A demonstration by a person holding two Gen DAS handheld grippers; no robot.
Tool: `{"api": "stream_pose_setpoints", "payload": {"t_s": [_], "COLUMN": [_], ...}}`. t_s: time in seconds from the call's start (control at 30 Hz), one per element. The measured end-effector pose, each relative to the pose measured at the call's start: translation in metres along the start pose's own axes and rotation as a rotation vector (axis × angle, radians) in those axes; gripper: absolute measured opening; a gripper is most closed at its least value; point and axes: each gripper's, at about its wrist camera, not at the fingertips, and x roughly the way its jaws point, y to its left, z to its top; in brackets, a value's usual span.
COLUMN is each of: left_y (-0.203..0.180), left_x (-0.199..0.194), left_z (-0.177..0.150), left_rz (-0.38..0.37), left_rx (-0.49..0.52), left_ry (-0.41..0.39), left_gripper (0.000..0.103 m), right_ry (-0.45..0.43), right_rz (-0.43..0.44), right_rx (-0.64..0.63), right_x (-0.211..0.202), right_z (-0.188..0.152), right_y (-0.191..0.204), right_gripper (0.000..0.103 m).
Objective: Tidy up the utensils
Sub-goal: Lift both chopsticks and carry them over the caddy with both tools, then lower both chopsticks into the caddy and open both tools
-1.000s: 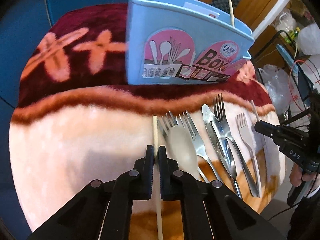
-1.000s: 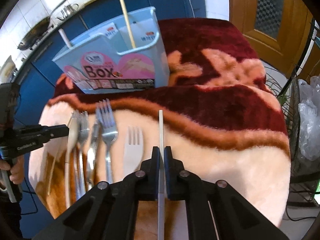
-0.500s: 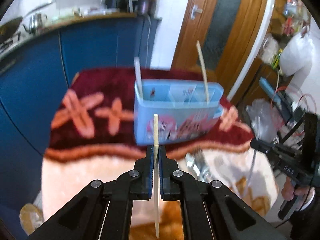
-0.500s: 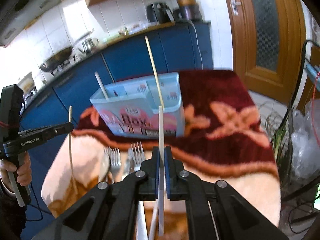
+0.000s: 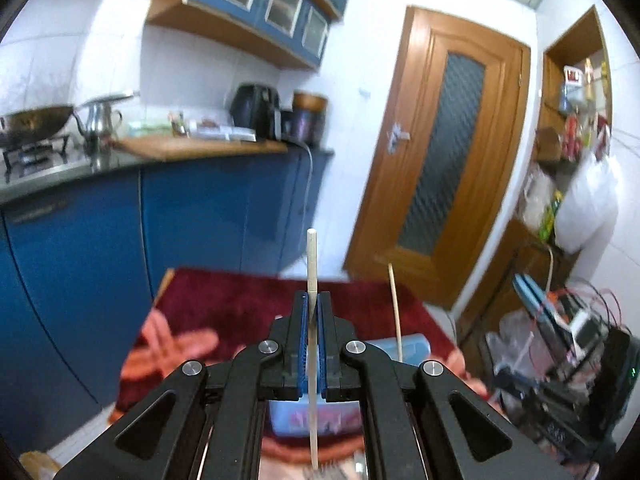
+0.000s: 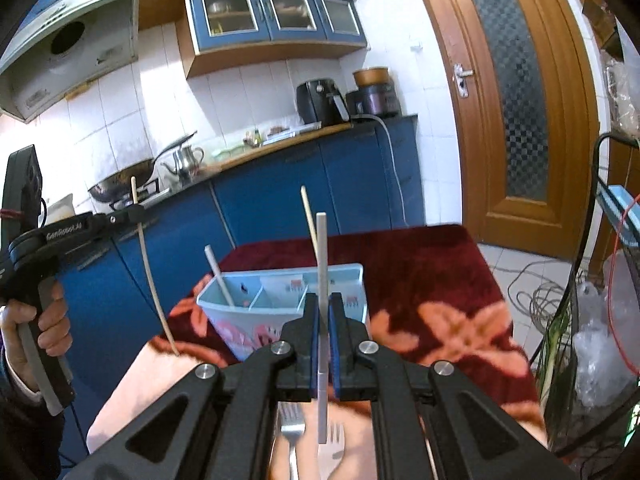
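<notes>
The left gripper fingers clamp a wooden chopstick upright above the blue utensil box. The right gripper fingers pinch a white chopstick over the same box on the blanket-covered table, forks lying below.

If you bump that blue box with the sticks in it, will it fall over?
Probably fairly easily. The blue box looks like thin, light plastic, and it stands on a soft, fuzzy blanket, not a hard top. The white stick and wooden stick already inside lean tall above its rim, so a knock up high could tip it.
</notes>
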Motion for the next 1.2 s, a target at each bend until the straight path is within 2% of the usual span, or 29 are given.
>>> {"api": "stream_pose_setpoints", "payload": {"t_s": [0.13,0.4,0.57,0.8,0.97,1.2], "left_y": [-0.001,-0.001,0.005,0.007,0.008,0.008], "left_x": [0.006,0.035,0.055,0.070,0.079,0.094], "left_z": [0.012,0.013,0.002,-0.026,-0.043,-0.061], "left_rz": [0.024,0.071,0.072,0.045,0.022,0.021], "left_rx": [-0.002,0.012,-0.006,0.000,0.000,0.001], "left_ry": [-0.086,-0.146,-0.126,-0.089,-0.049,0.006], "left_gripper": [0.004,0.004,0.004,0.004,0.004,0.004], "right_ry": [-0.038,-0.118,-0.170,-0.189,-0.143,-0.094], "right_rz": [0.000,-0.023,-0.053,-0.108,-0.116,-0.095], "right_rx": [-0.002,-0.051,-0.091,-0.141,-0.140,-0.123], "right_x": [0.004,0.016,0.029,0.056,0.082,0.098], "right_z": [0.010,0.033,0.041,0.038,0.028,0.018], "right_y": [-0.001,0.007,0.011,0.009,0.005,-0.003], "right_gripper": [0.006,0.006,0.006,0.006,0.006,0.007]}}
